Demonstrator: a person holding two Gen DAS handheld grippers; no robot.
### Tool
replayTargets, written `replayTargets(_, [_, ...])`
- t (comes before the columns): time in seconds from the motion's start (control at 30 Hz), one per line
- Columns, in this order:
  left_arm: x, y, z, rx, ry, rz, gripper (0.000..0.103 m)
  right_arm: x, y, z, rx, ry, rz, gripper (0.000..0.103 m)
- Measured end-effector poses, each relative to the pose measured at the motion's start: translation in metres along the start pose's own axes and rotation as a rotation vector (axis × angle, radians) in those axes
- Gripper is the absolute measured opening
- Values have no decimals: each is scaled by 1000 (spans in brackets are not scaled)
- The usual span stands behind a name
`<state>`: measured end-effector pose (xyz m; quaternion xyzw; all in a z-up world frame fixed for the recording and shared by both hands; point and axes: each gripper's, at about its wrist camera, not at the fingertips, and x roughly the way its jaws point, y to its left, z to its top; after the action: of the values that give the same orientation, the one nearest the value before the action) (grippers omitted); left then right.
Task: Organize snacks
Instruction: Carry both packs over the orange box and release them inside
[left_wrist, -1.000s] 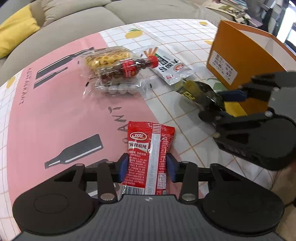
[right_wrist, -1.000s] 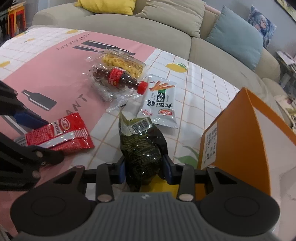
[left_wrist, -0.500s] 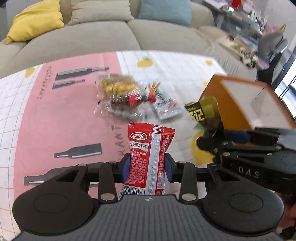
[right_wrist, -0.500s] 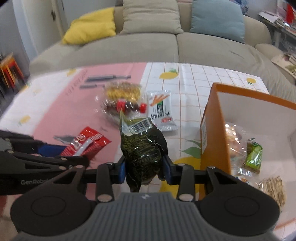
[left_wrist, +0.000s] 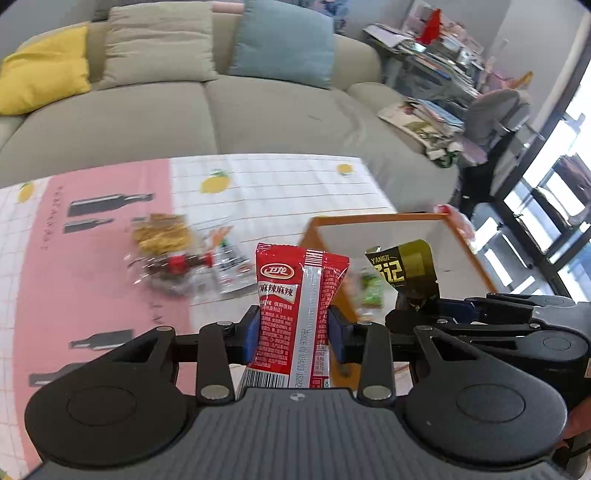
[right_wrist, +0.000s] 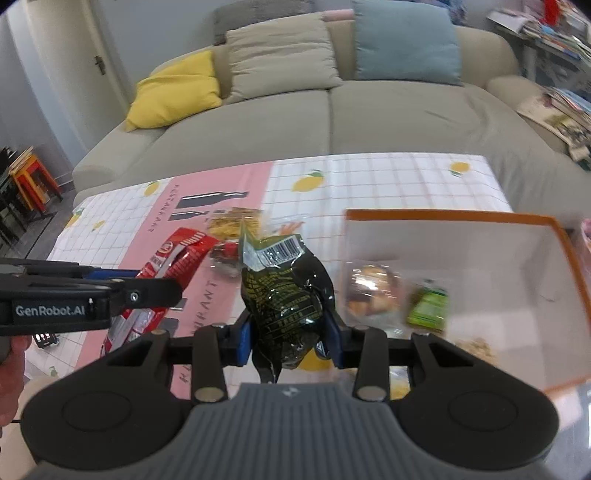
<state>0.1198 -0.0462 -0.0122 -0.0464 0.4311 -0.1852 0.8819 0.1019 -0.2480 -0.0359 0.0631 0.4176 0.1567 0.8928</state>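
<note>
My left gripper (left_wrist: 293, 334) is shut on a red snack packet (left_wrist: 295, 295), held upright above the table. To its right, my right gripper (right_wrist: 290, 338) is shut on a dark green-black snack packet (right_wrist: 286, 291), seen from the side in the left wrist view as a black and gold packet (left_wrist: 404, 267). Both packets hang close to the near left corner of the orange box (right_wrist: 554, 236), whose white inside holds several small snacks (right_wrist: 428, 304). From the right wrist view, the red packet (right_wrist: 173, 258) sits to the left in the left gripper (right_wrist: 147, 291).
A cluster of snacks stays on the pink and white tablecloth: a yellow bag (left_wrist: 162, 232), a small cola bottle (left_wrist: 177, 264) and a white packet (left_wrist: 231, 267). A beige sofa (right_wrist: 332, 122) with cushions stands behind the table. A cluttered desk (left_wrist: 436, 55) fills the far right.
Both grippers have risen from the table, each with its packet, and now look down on the box from higher up. The box's inside has come into view.
</note>
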Motion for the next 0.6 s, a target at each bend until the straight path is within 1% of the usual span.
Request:
replayTargets(0.07, [4, -15, 7, 12, 2, -20, 42, -13, -15, 3, 23, 2, -16, 38])
replayTargets(0.17, [11, -36, 15, 13, 12, -77, 42, -31, -38, 6, 41, 7, -47, 38])
replayTargets(0.33, [39, -66, 31, 0, 42, -156, 42, -51, -76, 11, 65, 26, -108, 38])
replayTargets(0.43, [64, -82, 38, -15, 71, -188, 42, -53, -101, 13, 89, 47, -140, 38])
replayTargets(0.6, [117, -101, 44, -21, 120, -194, 42, -37, -140, 17, 151, 98, -154, 38])
